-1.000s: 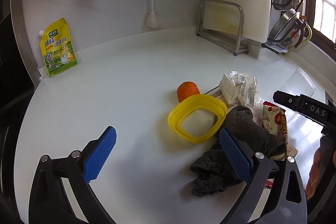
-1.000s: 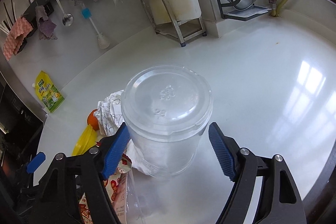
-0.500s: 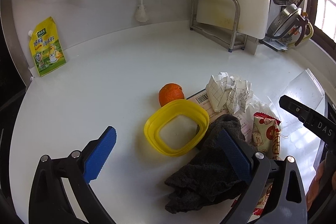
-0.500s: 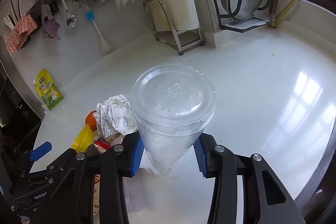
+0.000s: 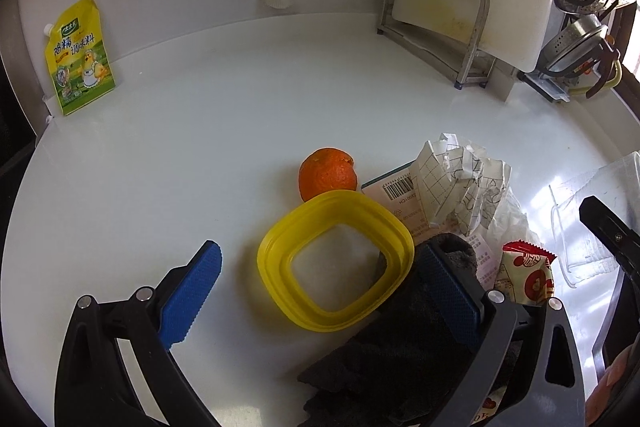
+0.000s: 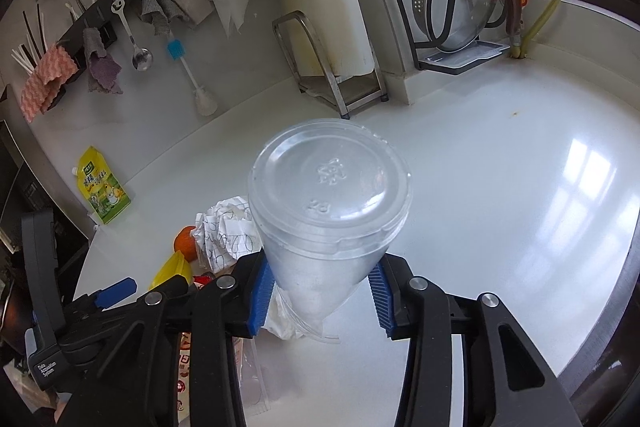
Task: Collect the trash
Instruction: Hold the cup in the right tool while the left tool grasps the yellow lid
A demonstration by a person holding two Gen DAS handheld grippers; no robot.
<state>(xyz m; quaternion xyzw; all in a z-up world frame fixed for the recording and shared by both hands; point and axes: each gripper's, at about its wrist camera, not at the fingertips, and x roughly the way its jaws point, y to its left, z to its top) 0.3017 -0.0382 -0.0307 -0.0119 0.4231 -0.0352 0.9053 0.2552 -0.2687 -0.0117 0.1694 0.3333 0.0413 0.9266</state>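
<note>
Now the right claw (image 6: 320,297) has pinched the clear cup (image 6: 330,203) by its narrow end, above the surface (image 6: 500,187) — the left claw (image 5: 324,291), wide open and empty, hangs over the yellow lid (image 5: 336,259) — next, probably, carry the cup off.

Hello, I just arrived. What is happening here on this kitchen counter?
A person is collecting trash with two hand-held grippers. The right gripper is shut on a clear plastic cup, squeezing its lower body. The left gripper is open, its fingers on either side of a yellow square lid ring. Beside the ring lie an orange peel, crumpled paper, a dark cloth and a red snack wrapper on the white counter.
</note>
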